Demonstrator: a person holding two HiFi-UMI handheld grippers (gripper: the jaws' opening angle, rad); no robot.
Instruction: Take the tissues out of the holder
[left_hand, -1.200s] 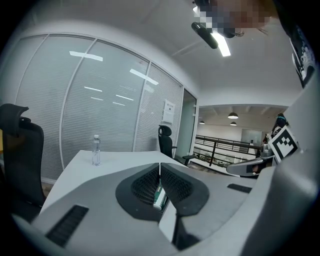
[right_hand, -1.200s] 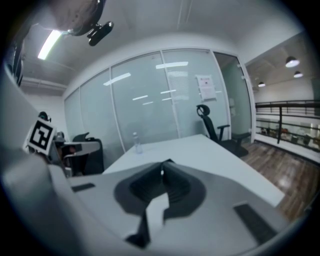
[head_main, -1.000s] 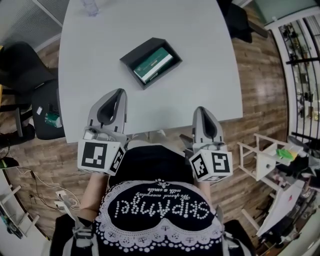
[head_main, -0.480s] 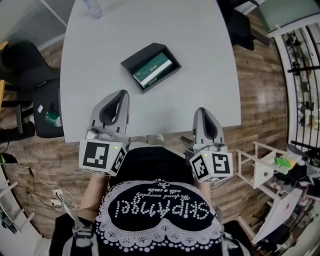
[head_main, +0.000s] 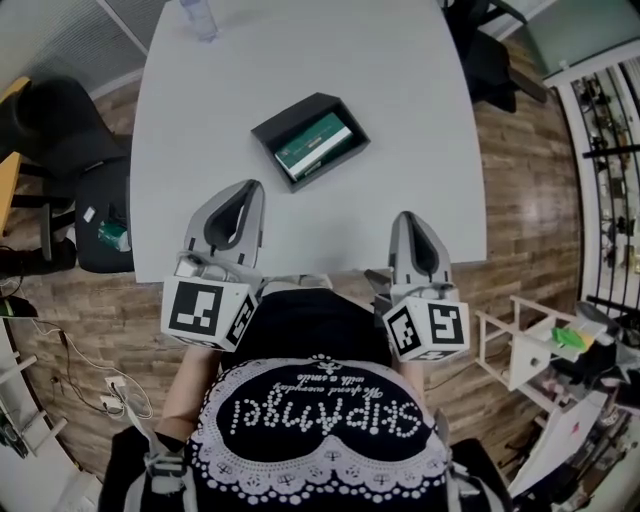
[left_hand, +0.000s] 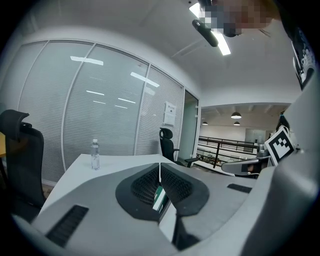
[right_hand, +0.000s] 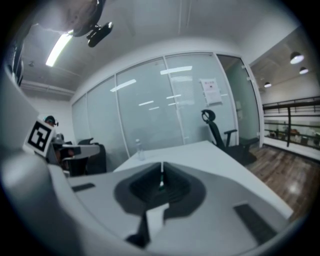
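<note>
Stage: approach, nothing grasped yet; left hand-held gripper (head_main: 247, 188) and right hand-held gripper (head_main: 408, 218) are both closed and empty at the near edge of the pale grey counter (head_main: 420, 120). Item: green-and-white tissue pack (head_main: 314, 146), flat inside the black rectangular open-topped holder (head_main: 290, 120), mid-counter, well apart from both. Next move likely calls for a forward reach with jaws parted.

place: office | cues: glass partitions (left_hand: 100, 110), swivel chair (left_hand: 167, 144), white meeting table (head_main: 400, 150)

Head view steeply down; others level; shared table (head_main: 420, 120)
</note>
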